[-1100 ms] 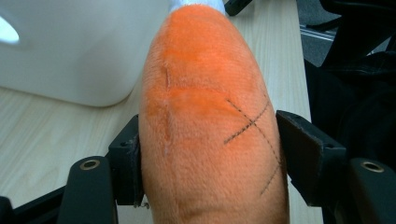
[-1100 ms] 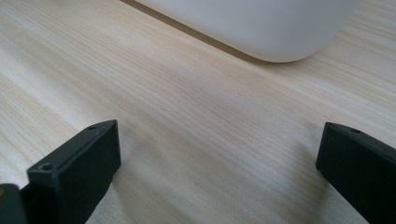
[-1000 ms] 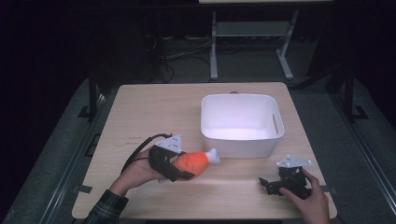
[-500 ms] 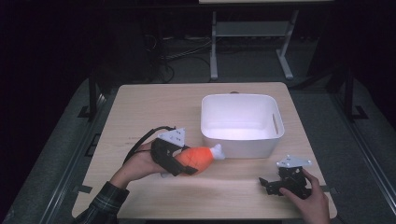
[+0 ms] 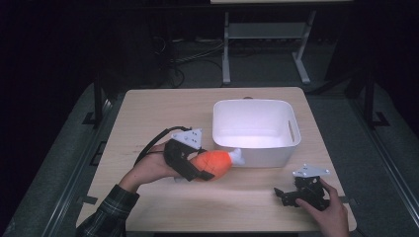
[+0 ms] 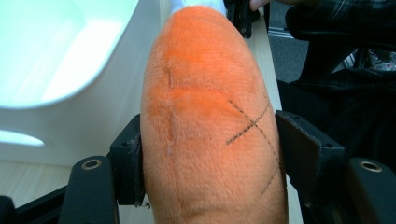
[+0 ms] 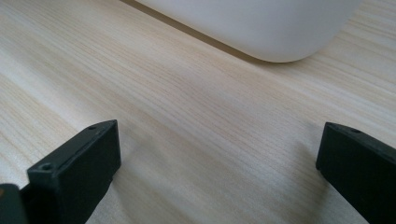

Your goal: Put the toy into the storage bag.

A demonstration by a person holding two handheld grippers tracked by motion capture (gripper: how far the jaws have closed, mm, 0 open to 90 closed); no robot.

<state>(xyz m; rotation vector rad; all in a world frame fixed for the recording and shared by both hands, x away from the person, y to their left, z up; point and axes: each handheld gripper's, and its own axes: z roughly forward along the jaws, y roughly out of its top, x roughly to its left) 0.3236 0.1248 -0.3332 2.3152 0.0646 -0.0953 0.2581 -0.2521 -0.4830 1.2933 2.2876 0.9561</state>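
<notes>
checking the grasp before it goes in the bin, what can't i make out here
- Orange plush toy, left gripper view: its lower end is cut off by the bottom edge, its white tip by the top edge.
- White bin, high view: its near wall hides the floor behind it.
- Right gripper, right gripper view: jaws open over bare table; picture edges cut off both jaws.

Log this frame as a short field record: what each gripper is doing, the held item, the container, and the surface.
left gripper: shut on the orange plush toy, held just in front of the tub
toy detail: white tip points at the tub; stitched X on its side
right gripper: open, fingers apart with nothing between them, low over the table
container: white tub, nothing seen inside it
surface: light wooden table
</notes>
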